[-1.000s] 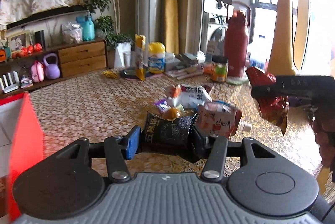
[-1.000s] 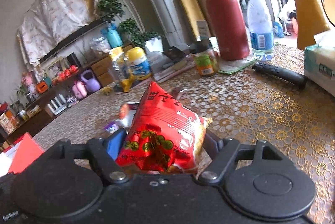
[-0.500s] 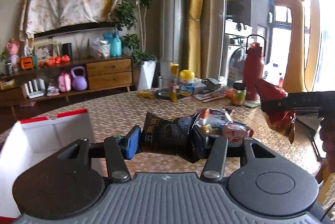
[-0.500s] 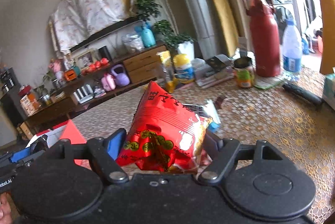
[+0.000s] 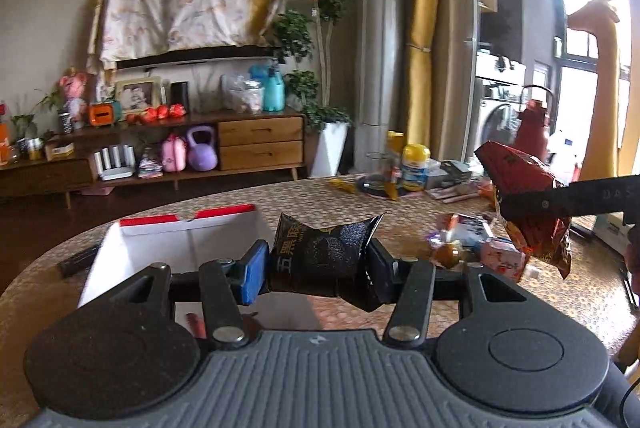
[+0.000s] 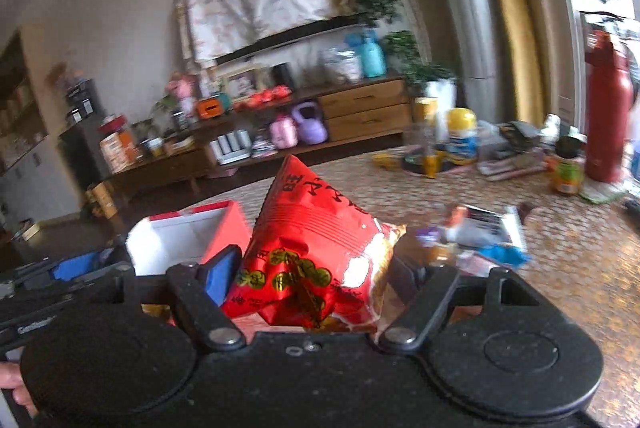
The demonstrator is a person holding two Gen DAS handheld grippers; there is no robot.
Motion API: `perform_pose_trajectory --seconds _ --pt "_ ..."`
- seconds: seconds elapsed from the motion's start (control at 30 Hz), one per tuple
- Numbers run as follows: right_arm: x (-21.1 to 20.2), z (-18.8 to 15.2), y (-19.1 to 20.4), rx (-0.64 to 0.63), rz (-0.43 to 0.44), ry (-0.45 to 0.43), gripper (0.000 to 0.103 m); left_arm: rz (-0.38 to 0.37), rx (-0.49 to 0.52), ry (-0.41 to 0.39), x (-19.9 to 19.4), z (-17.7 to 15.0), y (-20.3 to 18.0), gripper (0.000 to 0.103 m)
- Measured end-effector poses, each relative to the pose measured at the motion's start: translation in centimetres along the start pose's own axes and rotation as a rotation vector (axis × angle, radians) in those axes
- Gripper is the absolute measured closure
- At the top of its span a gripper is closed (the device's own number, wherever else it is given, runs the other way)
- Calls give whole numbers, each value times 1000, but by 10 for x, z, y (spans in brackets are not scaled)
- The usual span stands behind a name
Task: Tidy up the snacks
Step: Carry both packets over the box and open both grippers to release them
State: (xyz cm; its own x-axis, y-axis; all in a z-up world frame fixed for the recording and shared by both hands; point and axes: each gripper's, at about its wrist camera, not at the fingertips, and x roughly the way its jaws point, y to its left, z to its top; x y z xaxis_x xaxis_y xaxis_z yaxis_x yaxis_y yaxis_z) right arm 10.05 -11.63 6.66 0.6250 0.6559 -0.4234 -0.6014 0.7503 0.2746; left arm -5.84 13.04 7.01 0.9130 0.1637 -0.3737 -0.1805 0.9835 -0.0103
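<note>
1. Two grippers each carried a snack above the patterned table (image 5: 280, 200).
2. The left gripper (image 5: 316, 268) had its jaws clamped on a black snack packet (image 5: 320, 252) with gold characters, the blue pad pressing one side and the dark pad the other.
3. That black packet hung in the air just beside the open white box with red flaps (image 5: 180, 240), which sat on the table at the left of the left wrist view.
4. The right gripper (image 6: 308, 276) had its jaws clamped on a puffed red snack bag (image 6: 316, 240), held well off the table.
5. In the left wrist view the same red bag (image 5: 524, 196) appeared at the right, pinched by the other gripper's finger.
6. In the right wrist view the box (image 6: 188, 236) lay to the left, behind the red bag.
7. Several loose snacks (image 5: 476, 240) lay in a small heap on the table between the two grippers.
8. A red flask (image 6: 608, 108) stood upright at the far side of the table, near a small jar (image 6: 568, 168).
</note>
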Motion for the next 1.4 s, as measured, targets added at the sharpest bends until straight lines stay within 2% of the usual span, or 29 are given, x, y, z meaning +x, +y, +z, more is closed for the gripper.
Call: perform_pose_trajectory --seconds 0.37,0.67,1.0,1.17,1.4 --pt "39 9 80 -169 166 45 27 108 -44 13 -2 -5 53 51" --pt "85 14 127 -247 253 99 27 173 -56 72 20 -9 97 51" --pt "145 17 159 -259 334 185 27 139 -53 154 70 -5 145 51" --pt "174 22 168 -267 328 237 27 124 -34 214 98 -3 157 51" --pt "212 23 164 -240 293 325 27 117 -59 308 124 -7 167 51"
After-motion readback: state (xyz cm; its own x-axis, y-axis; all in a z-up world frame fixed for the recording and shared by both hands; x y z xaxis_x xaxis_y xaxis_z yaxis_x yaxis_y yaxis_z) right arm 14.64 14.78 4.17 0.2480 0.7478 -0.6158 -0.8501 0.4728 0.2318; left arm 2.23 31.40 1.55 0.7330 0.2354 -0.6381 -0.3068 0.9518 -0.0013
